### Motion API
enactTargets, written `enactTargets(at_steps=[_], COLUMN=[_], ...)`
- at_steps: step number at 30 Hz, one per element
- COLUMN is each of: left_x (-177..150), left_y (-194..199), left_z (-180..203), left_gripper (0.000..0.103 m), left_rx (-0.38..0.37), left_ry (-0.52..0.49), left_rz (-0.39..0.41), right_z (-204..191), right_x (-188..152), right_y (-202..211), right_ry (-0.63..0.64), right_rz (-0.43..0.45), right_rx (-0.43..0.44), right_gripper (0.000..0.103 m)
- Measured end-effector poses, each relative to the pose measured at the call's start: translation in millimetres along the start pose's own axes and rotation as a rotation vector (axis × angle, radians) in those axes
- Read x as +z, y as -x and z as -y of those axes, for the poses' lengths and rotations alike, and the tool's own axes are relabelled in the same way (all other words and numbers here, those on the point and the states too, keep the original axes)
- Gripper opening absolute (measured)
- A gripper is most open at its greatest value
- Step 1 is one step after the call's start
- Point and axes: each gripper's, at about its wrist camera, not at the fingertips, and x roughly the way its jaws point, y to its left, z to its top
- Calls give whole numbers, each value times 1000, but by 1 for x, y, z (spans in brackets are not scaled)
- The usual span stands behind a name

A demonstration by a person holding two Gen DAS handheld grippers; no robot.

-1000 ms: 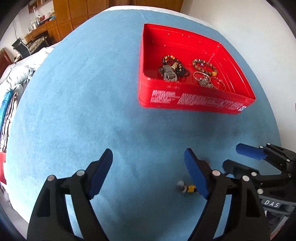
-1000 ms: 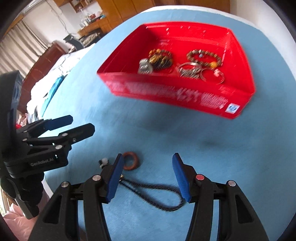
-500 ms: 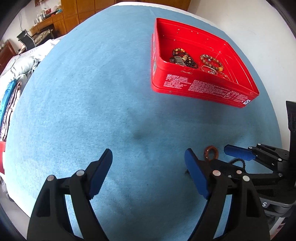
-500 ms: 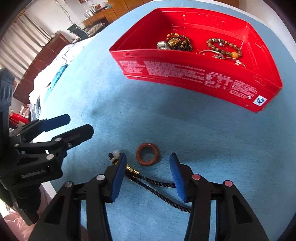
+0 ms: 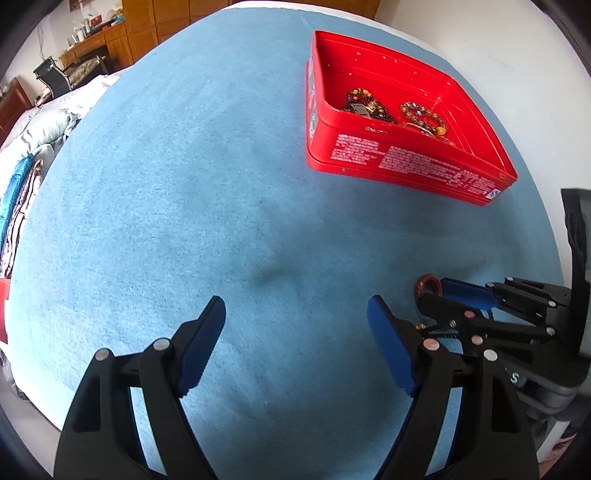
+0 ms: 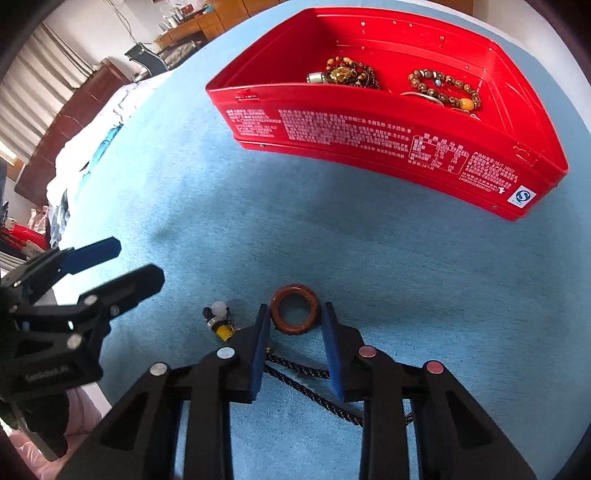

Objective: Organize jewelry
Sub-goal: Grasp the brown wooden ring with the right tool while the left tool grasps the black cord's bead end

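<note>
A brown ring pendant on a dark braided cord lies on the blue cloth, with a white bead and gold clasp beside it. My right gripper is lowered around the ring, its blue pads close on both sides; contact is unclear. In the left wrist view the ring shows by the right gripper. My left gripper is open and empty above the cloth. The red tin holds bead bracelets.
The red tin stands at the far right of the blue cloth. Bedding and wooden furniture lie beyond the left edge. A white wall is behind the tin.
My right gripper has moved forward and down onto the brown ring and its jaws have narrowed around it. My left gripper has drawn back slightly and stays open.
</note>
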Motion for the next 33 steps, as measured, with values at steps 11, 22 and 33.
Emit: enactTargets(at_steps=[11, 22, 33], left_x=[-18, -21, -10], left_y=[-2, -24, -37], left_z=[29, 50, 63], left_gripper=[65, 55, 38], left_rx=[-83, -68, -30], left_ry=[-10, 135, 126], left_rz=[-70, -134, -169], right_z=[33, 56, 63], right_x=[-13, -32, -29], right_y=[31, 48, 47], right_ry=[-86, -107, -110], right_rz=[63, 93, 102], right_rx=[-34, -18, 12], right_gripper=[28, 28, 28])
